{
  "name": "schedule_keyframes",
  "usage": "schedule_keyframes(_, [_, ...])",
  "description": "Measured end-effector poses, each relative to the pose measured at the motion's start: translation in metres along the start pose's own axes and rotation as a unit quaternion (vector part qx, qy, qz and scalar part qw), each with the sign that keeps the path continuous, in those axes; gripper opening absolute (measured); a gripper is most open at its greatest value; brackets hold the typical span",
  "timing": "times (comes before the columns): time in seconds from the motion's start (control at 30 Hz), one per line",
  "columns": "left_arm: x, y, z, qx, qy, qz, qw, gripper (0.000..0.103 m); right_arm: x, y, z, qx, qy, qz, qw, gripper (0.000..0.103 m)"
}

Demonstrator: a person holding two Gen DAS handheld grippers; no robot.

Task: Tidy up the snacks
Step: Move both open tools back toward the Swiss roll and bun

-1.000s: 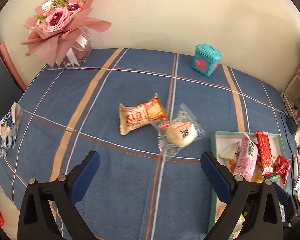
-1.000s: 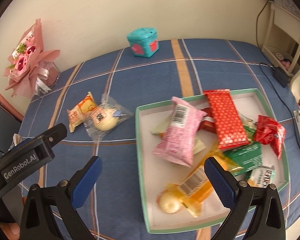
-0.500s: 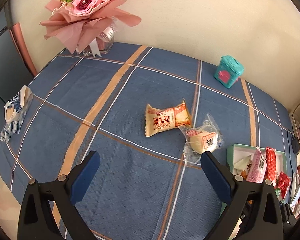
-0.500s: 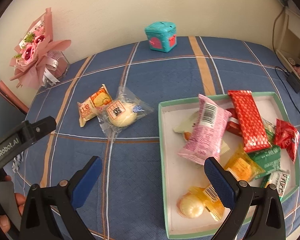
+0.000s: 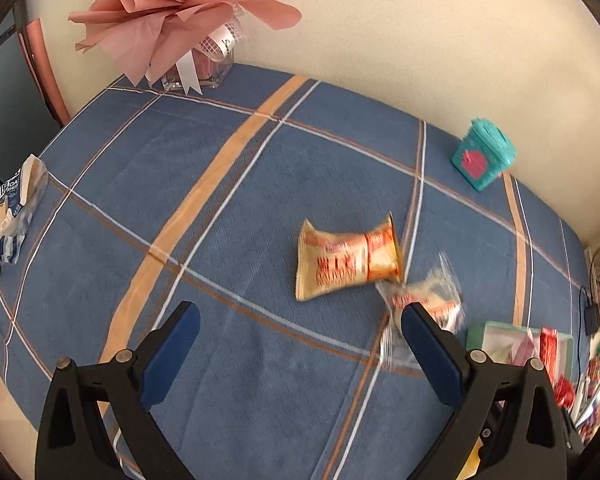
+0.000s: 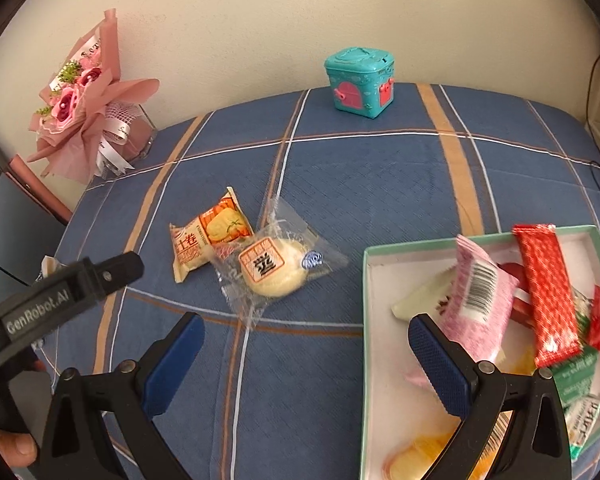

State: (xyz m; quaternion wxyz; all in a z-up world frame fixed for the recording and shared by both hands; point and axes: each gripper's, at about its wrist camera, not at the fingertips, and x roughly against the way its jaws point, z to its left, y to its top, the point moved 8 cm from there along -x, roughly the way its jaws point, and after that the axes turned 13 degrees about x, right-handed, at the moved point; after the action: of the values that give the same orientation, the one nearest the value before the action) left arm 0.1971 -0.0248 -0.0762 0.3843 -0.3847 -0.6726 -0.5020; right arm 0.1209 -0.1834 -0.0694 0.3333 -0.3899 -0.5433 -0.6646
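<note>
An orange snack packet (image 5: 346,260) (image 6: 208,238) lies on the blue plaid cloth, touching a clear-wrapped round bun (image 5: 424,306) (image 6: 274,270) to its right. A green-rimmed white tray (image 6: 366,280) (image 5: 476,332) at the right holds a pink packet (image 6: 478,300), a red bar (image 6: 546,288) and several other snacks. My left gripper (image 5: 300,354) is open and empty, hovering near the two loose snacks. My right gripper (image 6: 306,360) is open and empty, its right finger over the tray's left side. The left gripper's body (image 6: 60,300) shows in the right wrist view.
A pink flower bouquet in a glass vase (image 5: 180,20) (image 6: 88,120) stands at the back left by the wall. A teal toy box (image 5: 482,158) (image 6: 360,80) stands at the back. A blue-white packet (image 5: 12,208) lies at the table's left edge. Cables and shelves are right of the table.
The left gripper has swung left and closer to the cloth, so the snacks slid right in its view. The right gripper has moved forward toward the loose snacks. Nothing was grasped.
</note>
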Motion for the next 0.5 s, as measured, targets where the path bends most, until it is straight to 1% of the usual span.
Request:
schedule_keyframes(0.1, [-0.009, 0.005, 0.003, 0.009, 0.001, 0.003, 1.0, 0.101, -0.012, 0.008, 0.0, -0.005, 0.002, 0.008, 1.0, 0.103])
schedule_keyframes(0.2, [-0.019, 0.009, 0.002, 0.015, -0.004, 0.012, 0.9998, 0.101, -0.021, 0.018, 0.003, 0.0, 0.007, 0.01, 1.0, 0.103])
schedule_keyframes(0.27, [-0.025, 0.012, 0.001, 0.018, -0.004, 0.011, 0.9998, 0.101, -0.027, 0.021, 0.005, 0.005, 0.007, 0.012, 1.0, 0.103])
schedule_keyframes(0.4, [-0.039, 0.017, -0.006, 0.007, -0.002, 0.009, 0.9999, 0.101, -0.038, 0.028, 0.005, 0.005, 0.006, 0.015, 1.0, 0.103])
schedule_keyframes(0.5, [-0.052, 0.018, -0.007, -0.001, 0.001, 0.016, 0.9999, 0.101, -0.049, 0.033, 0.006, 0.009, 0.009, 0.018, 1.0, 0.103])
